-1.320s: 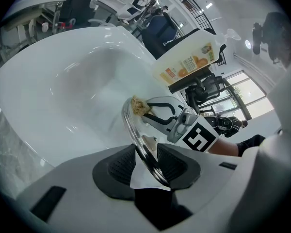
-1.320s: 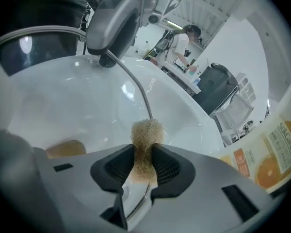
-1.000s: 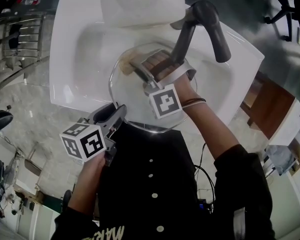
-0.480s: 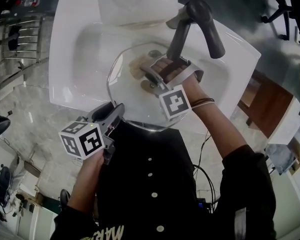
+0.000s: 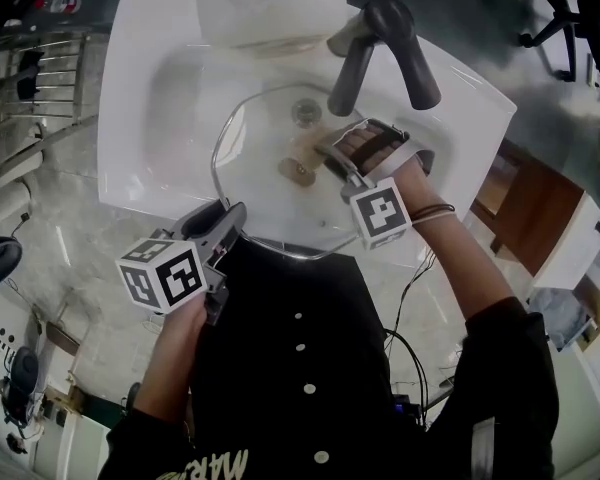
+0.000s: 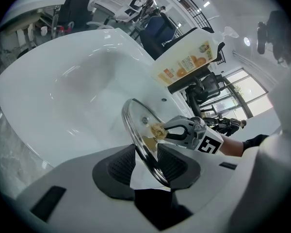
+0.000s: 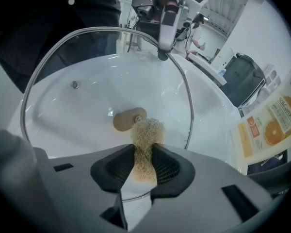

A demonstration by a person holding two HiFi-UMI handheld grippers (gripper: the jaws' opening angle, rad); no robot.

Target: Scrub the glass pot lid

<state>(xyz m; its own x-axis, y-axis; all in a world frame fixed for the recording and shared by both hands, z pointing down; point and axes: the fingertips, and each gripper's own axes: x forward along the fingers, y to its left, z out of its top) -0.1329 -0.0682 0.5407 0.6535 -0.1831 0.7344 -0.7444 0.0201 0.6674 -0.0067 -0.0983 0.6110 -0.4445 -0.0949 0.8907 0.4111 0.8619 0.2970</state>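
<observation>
- The glass pot lid (image 5: 265, 193) is held tilted above the basin of the white sink (image 5: 140, 98) and is gripped at its near rim only. Under scrubbing pressure it could be levered out of that single grip and dropped onto the basin, where the glass might be cracked.
- The left tool (image 6: 148, 166) is closed on the lid's metal rim, which is wedged between its ribbed pads. Such a thin edge is judged slippery if wet, so the lid could be twisted or slid between the pads.
- The right tool (image 7: 144, 166) is clamped on a tan fibrous scrubber (image 7: 146, 135), whose tip is pressed to the glass just beside the knob (image 7: 126, 119). The scrubber could be pulled from the pads if dragged too hard, or snagged on the knob.
- If the scrubber is pushed back between the pads, the glass could be scraped by the tool itself.
- The faucet (image 5: 375, 48) stands close above the lid's far side, so it could be struck by the right tool or the lid's far edge on a long stroke.
</observation>
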